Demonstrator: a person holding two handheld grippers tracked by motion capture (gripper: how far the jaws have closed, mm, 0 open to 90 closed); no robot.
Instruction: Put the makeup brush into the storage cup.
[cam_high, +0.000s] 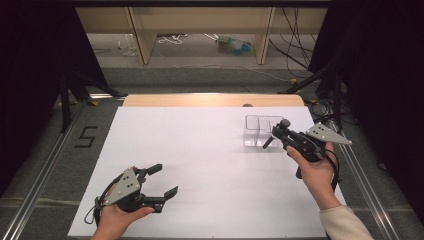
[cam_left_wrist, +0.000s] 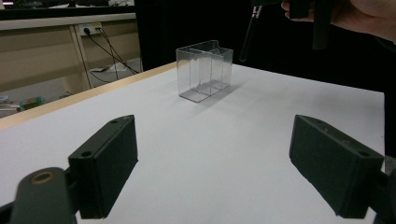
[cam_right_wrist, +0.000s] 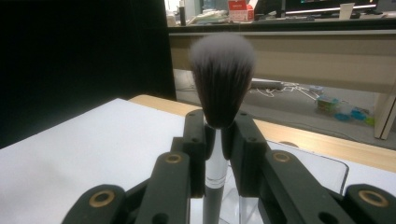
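Observation:
A makeup brush (cam_right_wrist: 223, 79) with dark, pale-tipped bristles stands upright between the jaws of my right gripper (cam_right_wrist: 219, 133), which is shut on its silver neck. From above, the right gripper (cam_high: 284, 134) hovers at the right edge of a clear divided plastic box (cam_high: 256, 131), and the brush handle (cam_high: 268, 142) slants down beside the box. In the left gripper view the box (cam_left_wrist: 204, 70) stands ahead, with the brush handle (cam_left_wrist: 247, 39) hanging just right of it. My left gripper (cam_high: 166, 179) rests near the front left of the table, open with nothing in it; its jaws (cam_left_wrist: 215, 163) stand wide apart.
A white sheet (cam_high: 200, 165) covers the table, and a wooden edge (cam_high: 210, 100) shows at the far side. Beyond it lie floor, cables and shelving legs. A black "5" (cam_high: 86, 136) is marked on the floor at the left. Dark curtains flank both sides.

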